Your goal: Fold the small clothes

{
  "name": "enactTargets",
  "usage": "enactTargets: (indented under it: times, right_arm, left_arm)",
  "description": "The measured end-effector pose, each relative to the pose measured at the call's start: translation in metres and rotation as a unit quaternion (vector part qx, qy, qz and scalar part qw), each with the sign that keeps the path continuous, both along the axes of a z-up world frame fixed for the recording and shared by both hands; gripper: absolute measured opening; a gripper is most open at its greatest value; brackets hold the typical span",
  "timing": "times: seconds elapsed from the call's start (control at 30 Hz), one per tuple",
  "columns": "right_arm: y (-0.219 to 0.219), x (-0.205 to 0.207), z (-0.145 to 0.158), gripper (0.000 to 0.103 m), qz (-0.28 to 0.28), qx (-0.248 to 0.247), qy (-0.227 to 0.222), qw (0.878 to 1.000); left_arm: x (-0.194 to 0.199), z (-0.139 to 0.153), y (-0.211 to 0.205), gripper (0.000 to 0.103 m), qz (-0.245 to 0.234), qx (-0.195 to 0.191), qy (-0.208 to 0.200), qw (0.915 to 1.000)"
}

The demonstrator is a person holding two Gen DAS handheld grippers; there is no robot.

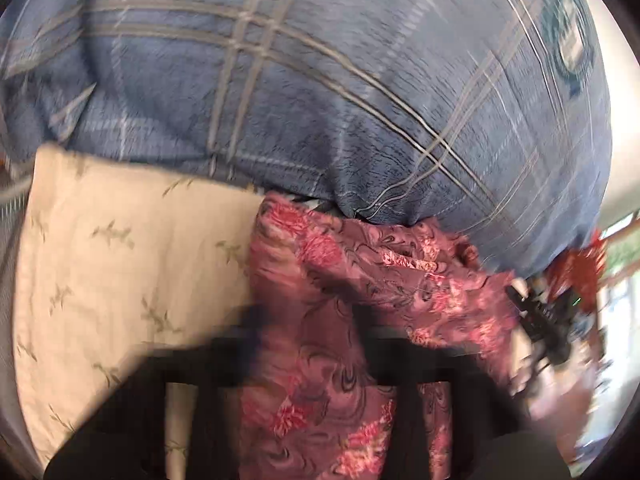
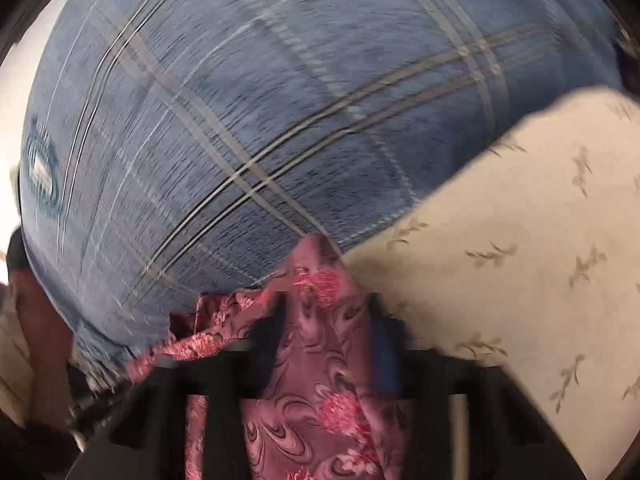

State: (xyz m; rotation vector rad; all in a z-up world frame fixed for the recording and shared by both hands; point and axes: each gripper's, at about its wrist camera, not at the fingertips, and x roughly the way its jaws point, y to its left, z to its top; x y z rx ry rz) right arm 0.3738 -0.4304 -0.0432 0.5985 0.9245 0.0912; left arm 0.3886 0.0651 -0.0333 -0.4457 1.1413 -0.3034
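Observation:
A pink floral garment hangs between both grippers above the bed. My left gripper is shut on one part of its edge, with cloth draping down between the black fingers. My right gripper is shut on another part of the same garment, which bunches out to the left. In the left wrist view the right gripper shows at the right, at the cloth's far end. Both views are blurred by motion.
A blue plaid blanket fills the upper part of both views. A cream pillow with a leaf print lies beside it, also in the right wrist view. A bright window shows at the far right.

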Motion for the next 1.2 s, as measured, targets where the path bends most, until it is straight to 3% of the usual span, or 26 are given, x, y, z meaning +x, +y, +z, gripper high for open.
enactTargets:
  times: [0.07, 0.2, 0.3, 0.37, 0.4, 0.43, 0.5, 0.6, 0.63, 0.73, 0.77, 0.8, 0.83, 0.9, 1.0, 1.03, 1.07, 1.13, 1.2]
  right_arm:
    - [0.009, 0.000, 0.013, 0.006, 0.011, -0.030, -0.019, 0.999]
    - [-0.006, -0.011, 0.041, 0.004, -0.011, 0.010, -0.106, 0.994]
    - [-0.019, 0.002, 0.023, 0.004, -0.045, 0.014, -0.069, 0.996]
    - [-0.023, 0.017, -0.014, 0.005, -0.049, 0.021, 0.028, 0.998]
    - [-0.023, 0.019, -0.024, 0.005, -0.064, 0.002, 0.060, 0.996]
    - [-0.023, 0.014, -0.025, 0.007, -0.071, -0.003, 0.063, 0.995]
    - [-0.020, -0.006, -0.006, 0.010, -0.078, 0.000, 0.008, 0.997]
    - [0.001, -0.049, 0.030, 0.012, -0.029, 0.013, -0.085, 0.996]
    - [0.009, -0.062, 0.033, 0.017, -0.016, 0.017, -0.098, 0.995]
    - [0.035, -0.088, 0.016, 0.037, 0.013, 0.026, -0.076, 0.997]
    - [0.046, -0.091, -0.001, 0.037, 0.018, 0.013, -0.036, 0.999]
    - [0.044, -0.096, -0.014, 0.030, 0.021, 0.005, -0.004, 1.000]
    - [0.045, -0.106, -0.012, 0.029, 0.005, 0.004, -0.033, 0.999]
    - [0.045, -0.119, -0.002, 0.032, -0.021, 0.017, -0.017, 0.999]
    - [0.028, -0.171, 0.014, 0.036, -0.040, 0.025, -0.046, 0.998]
    - [0.021, -0.186, 0.021, 0.042, -0.045, 0.016, -0.051, 0.998]
    - [0.017, -0.203, 0.024, 0.046, -0.053, 0.006, -0.056, 0.997]
    - [-0.007, -0.227, 0.033, 0.053, -0.078, -0.010, -0.057, 0.995]
    - [-0.010, -0.242, 0.028, 0.053, -0.102, -0.005, -0.047, 0.994]
  left_arm:
    - [0.003, 0.007, -0.004, 0.004, 0.007, 0.009, -0.008, 0.9999]
    - [0.019, 0.014, 0.013, 0.004, 0.033, 0.014, -0.033, 0.9988]
    - [0.036, -0.014, 0.013, 0.003, 0.062, 0.054, 0.007, 0.9966]
    - [0.041, -0.032, 0.021, 0.004, 0.081, 0.025, 0.047, 0.9953]
    - [0.039, -0.031, 0.025, 0.004, 0.087, 0.014, 0.046, 0.9951]
    - [0.034, -0.025, 0.030, 0.004, 0.090, 0.002, 0.041, 0.9950]
    - [0.017, -0.007, 0.037, 0.004, 0.087, 0.006, 0.019, 0.9960]
    - [-0.024, 0.023, 0.038, 0.004, 0.060, 0.004, -0.040, 0.9974]
    - [-0.041, 0.030, 0.034, 0.005, 0.046, 0.005, -0.056, 0.9973]
    - [-0.076, 0.020, 0.012, 0.015, 0.018, 0.019, -0.062, 0.9977]
    - [-0.078, 0.006, 0.000, 0.015, 0.010, 0.034, -0.043, 0.9985]
    - [-0.074, -0.014, -0.014, 0.015, -0.003, 0.059, -0.006, 0.9982]
    - [-0.077, -0.018, -0.020, 0.015, -0.003, 0.074, -0.006, 0.9972]
    - [-0.097, -0.003, -0.020, 0.015, 0.000, 0.086, -0.018, 0.9961]
    - [-0.124, 0.018, -0.008, 0.017, 0.007, 0.039, -0.027, 0.9989]
    - [-0.135, 0.024, 0.001, 0.024, 0.012, 0.033, -0.033, 0.9989]
    - [-0.144, 0.030, 0.008, 0.036, 0.016, 0.028, -0.036, 0.9988]
    - [-0.174, 0.023, 0.016, 0.052, 0.038, 0.004, -0.041, 0.9984]
    - [-0.189, 0.006, -0.002, 0.053, 0.044, -0.032, -0.025, 0.9982]
